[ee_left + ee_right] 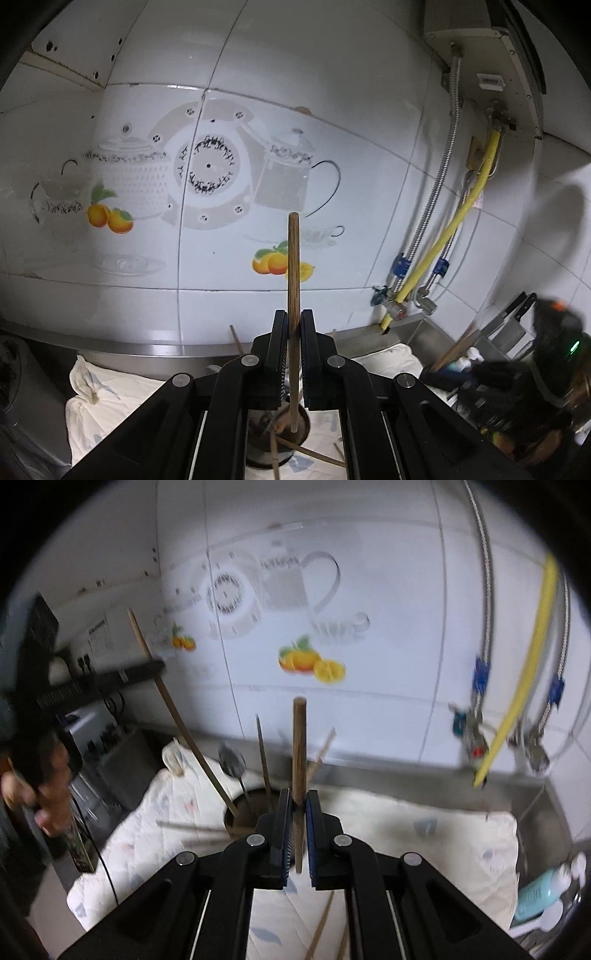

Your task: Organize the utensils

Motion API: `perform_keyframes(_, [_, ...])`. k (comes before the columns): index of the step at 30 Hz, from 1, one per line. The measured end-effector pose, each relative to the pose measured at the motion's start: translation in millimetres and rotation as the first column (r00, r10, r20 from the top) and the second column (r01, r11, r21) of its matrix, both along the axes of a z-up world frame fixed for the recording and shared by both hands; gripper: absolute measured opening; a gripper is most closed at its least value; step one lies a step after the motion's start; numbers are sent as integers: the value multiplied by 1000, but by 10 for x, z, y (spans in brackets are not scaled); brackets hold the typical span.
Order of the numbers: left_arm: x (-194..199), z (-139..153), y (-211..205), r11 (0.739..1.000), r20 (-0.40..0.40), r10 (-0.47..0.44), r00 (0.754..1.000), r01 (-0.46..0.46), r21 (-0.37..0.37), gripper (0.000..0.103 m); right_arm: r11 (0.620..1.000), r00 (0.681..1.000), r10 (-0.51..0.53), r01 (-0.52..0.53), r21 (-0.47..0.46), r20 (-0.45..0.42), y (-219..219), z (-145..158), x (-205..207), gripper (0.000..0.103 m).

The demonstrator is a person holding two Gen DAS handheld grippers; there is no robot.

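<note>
Both claws we see clamped on sticks. Left gripper has its jaws pinched on a wooden chopstick, which stands nearly upright; its lower tip hangs over the mouth of a dark round holder on a pale cloth. We count a few more sticks lying loose across the cloth beside and under the holder.

Right gripper is closed on a thicker wooden stick, also upright, bottom end free above the cloth. From the right wrist view we see the holder just left of the jaws, with a metal spoon and thin sticks standing in it, and stray chopsticks on the cloth below. The left gripper shows at far left, gripped by a hand, its long chopstick slanting down to the holder's rim. View is blurred.

Behind: tiled wall with fruit decals, yellow hose, steel counter edge. Blue bottle at lower right.
</note>
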State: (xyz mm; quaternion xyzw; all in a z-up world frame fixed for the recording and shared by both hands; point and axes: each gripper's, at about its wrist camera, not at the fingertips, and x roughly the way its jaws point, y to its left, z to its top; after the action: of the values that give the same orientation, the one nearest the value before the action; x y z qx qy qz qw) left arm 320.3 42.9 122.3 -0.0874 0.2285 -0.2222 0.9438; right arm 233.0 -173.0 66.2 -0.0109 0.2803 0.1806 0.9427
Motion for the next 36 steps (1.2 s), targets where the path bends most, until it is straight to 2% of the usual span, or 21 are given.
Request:
perform_keyframes(7, [215,-220,48,1000,-52,20,998,-19,16,6,999,997,32,-33,2,68,215,278,136,9])
perform_keyframes(13, [339,-384,79,999,-78,23,997,-21,29,6,999,996,47,-48,14,74,359,246,267,9])
perform_keyframes(19, [445,-582,100,999,-116,26,993,-21,39,6,998,998,53,-54,23,37,441,47,389,9])
perform_keyframes(29, [550,-895,61,998,-173,19,985,-7,67,6,998,996,56,-56,5,-73,503,-461,535,9])
perform_keyframes(36, [591,-1034,62,998,-217,16,976,-2,63,6,999,991,39,-38,5,-127,464,-666,566,10])
